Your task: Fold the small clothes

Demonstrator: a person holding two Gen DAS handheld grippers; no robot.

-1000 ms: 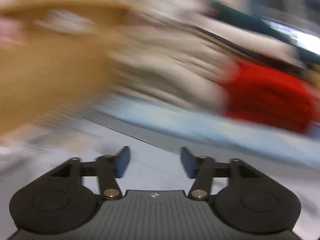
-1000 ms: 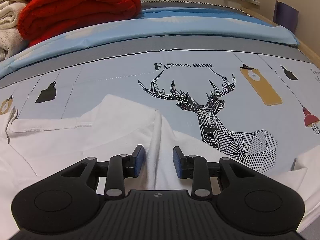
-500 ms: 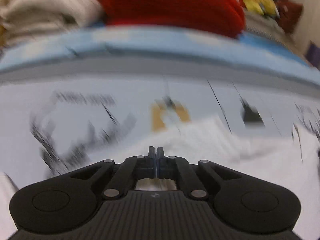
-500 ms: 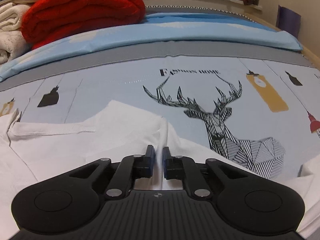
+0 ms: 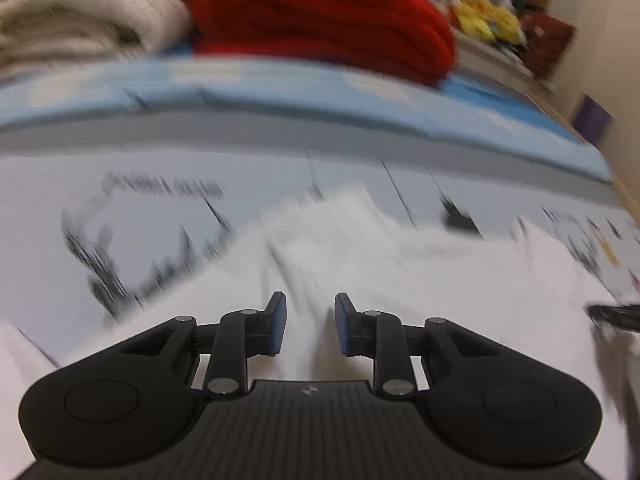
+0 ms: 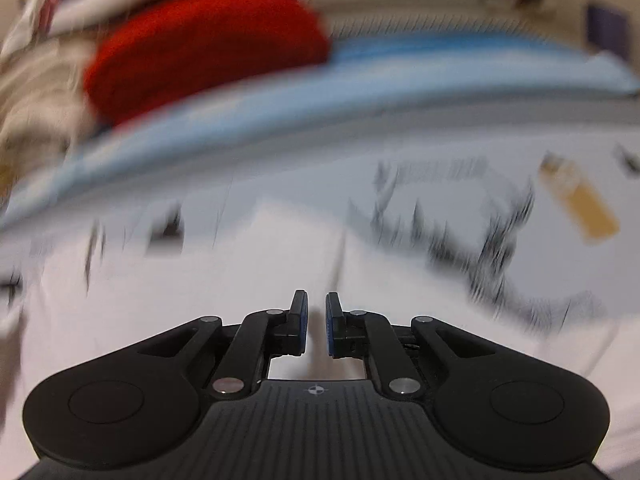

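Over the white garment (image 5: 360,256) on the bed (image 5: 160,216), both tools are opening: left tool (image 5: 310,322) released, right tool (image 6: 316,322) parting narrowly, gripping nothing.

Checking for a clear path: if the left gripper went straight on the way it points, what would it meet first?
Probably the white garment under the left gripper, whose fingers are opening; the frame is blurred, so depth is uncertain.

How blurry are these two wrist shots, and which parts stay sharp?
Left wrist view: the bed sheet print and white garment are smeared by motion, while the left gripper stays crisp. Right wrist view: heavier streaking, with the red blanket and deer print blurred; only the right gripper is sharp.
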